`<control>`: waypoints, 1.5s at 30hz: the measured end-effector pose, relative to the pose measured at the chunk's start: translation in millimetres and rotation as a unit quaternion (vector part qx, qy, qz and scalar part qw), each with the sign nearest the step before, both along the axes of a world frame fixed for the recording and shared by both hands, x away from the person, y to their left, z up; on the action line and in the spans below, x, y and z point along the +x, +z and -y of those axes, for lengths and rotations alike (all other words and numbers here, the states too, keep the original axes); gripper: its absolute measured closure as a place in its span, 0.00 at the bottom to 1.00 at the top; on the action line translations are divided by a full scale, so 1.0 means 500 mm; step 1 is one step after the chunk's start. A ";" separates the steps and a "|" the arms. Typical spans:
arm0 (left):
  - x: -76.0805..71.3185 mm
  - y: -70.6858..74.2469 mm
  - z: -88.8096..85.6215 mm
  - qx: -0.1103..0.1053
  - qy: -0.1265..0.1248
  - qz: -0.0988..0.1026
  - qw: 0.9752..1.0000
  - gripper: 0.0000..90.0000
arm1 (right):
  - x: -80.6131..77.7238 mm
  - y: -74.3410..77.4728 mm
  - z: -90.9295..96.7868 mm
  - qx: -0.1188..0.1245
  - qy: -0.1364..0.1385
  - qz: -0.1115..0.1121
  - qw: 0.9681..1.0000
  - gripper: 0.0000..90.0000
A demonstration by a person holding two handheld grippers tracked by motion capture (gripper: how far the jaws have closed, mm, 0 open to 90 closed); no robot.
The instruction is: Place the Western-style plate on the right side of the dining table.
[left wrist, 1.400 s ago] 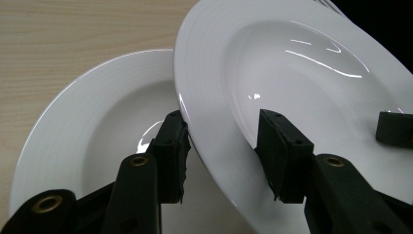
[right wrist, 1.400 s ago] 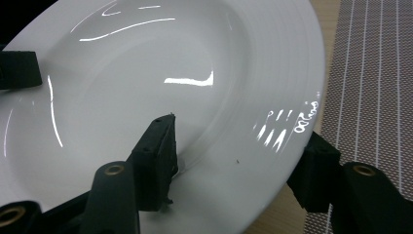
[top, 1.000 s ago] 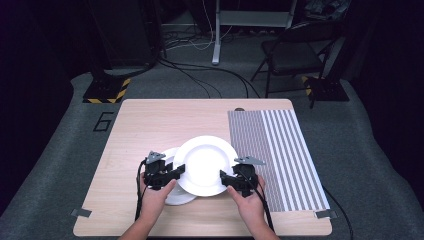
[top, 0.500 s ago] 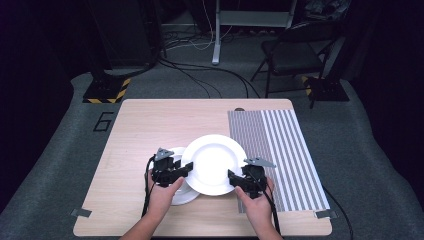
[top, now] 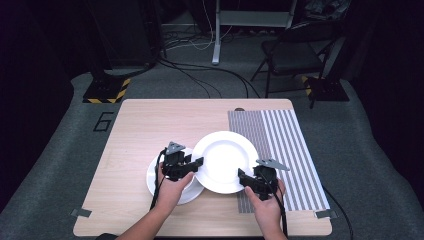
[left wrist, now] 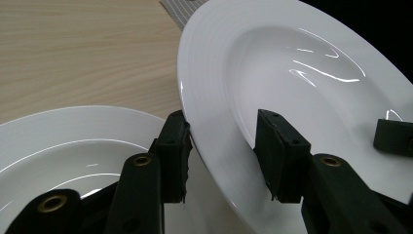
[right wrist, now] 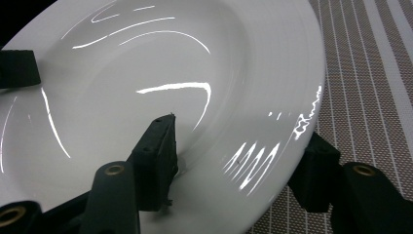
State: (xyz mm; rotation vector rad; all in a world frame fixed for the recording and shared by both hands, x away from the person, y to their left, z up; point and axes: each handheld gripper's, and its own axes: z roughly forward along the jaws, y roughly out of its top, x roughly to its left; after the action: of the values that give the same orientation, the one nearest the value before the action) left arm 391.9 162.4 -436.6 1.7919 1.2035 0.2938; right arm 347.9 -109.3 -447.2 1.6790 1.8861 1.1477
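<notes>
1. Step in hand, as I read it: both grippers carry the top plate (top: pixel 225 161) off the lower plate (top: pixel 156 180) toward the striped mat (top: pixel 285 150).
2. Left gripper (top: pixel 196 165): jaws part open, straddling the plate's left rim, one jaw under it and one on the inner face in the left gripper view. The jaws have just been closing a little, with the rim between them. The lower pad looks to be at the rim; I can't tell if the upper pad presses.
3. Right gripper (top: pixel 243 176): jaws about half open and steady, astride the near right rim. One jaw (right wrist: pixel 156 161) rests inside the bowl and the other sits under the rim over the mat. It looks like a hold.
4. Plate location: over the table (top: pixel 150 125), held up between the two grippers. Its left edge overlaps the lower plate and its right edge reaches the mat's border.
5. Doing it well: keep both hands level and moving together so the rim doesn't slip. Get the left pads firm before going further. Clear the lower plate fully, then lower flat onto the mat.
6. Orientation: the plate is round, so it has no long axis. The bowl faces up and, from the gripper views, seems slightly tilted. The line between the grips runs left to right, angled toward the near right.
</notes>
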 end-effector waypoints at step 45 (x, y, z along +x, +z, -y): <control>0.035 -0.029 0.136 -0.028 -0.060 -0.013 0.998 0.65 | -0.052 -0.013 0.108 -0.009 -0.090 -0.006 0.996 0.47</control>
State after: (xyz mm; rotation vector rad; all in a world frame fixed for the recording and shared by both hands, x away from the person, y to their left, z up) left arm 409.3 94.5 -450.9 1.8158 1.1073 0.1669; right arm 321.8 -163.5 -453.9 1.8069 1.7064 1.0486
